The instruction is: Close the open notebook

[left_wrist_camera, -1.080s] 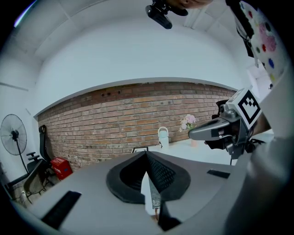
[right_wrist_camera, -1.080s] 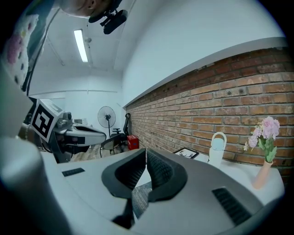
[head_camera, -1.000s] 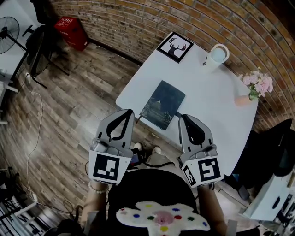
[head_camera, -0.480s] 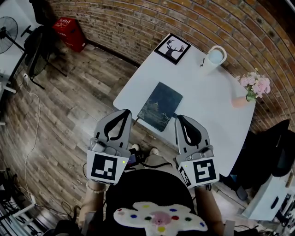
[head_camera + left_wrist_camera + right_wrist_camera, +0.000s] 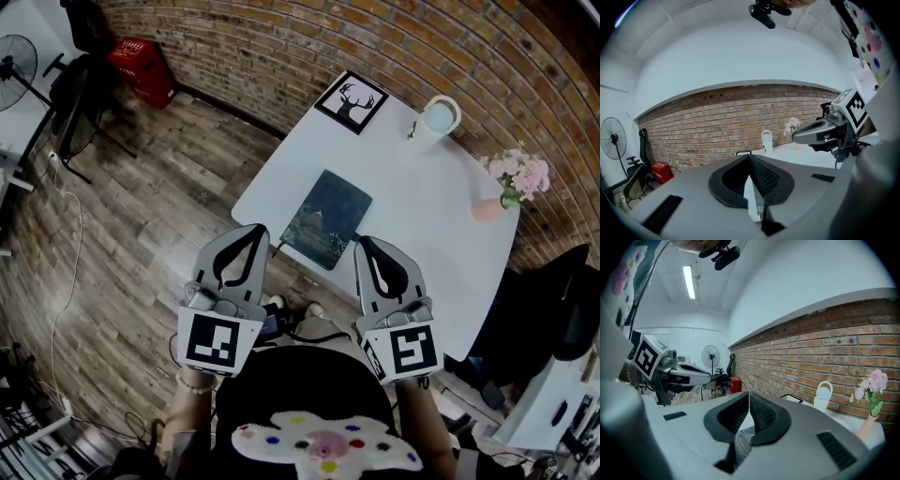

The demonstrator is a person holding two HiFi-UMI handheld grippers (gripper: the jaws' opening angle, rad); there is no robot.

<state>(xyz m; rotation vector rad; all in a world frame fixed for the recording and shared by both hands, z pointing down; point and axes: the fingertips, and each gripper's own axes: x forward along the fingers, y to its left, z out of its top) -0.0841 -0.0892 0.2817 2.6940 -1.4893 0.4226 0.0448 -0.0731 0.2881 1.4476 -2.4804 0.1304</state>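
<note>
Jaws pressed together and empty, the left gripper (image 5: 253,231) and right gripper (image 5: 367,244) hover short of the table (image 5: 422,206), where the notebook (image 5: 327,217) lies at 12 o'clock, apparently shut; a careless poke could slide it off the near edge.

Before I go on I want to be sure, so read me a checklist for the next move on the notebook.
1. Notebook closed, cover up: ok.
2. Left gripper jaws together, nothing between: ok.
3. Right gripper jaws together, nothing between: ok.
4. Both grippers off the notebook: ok.
5. White cup, deer picture and flower vase stand apart from the notebook: ok.
6. Notebook fully on the table: ok.
</note>
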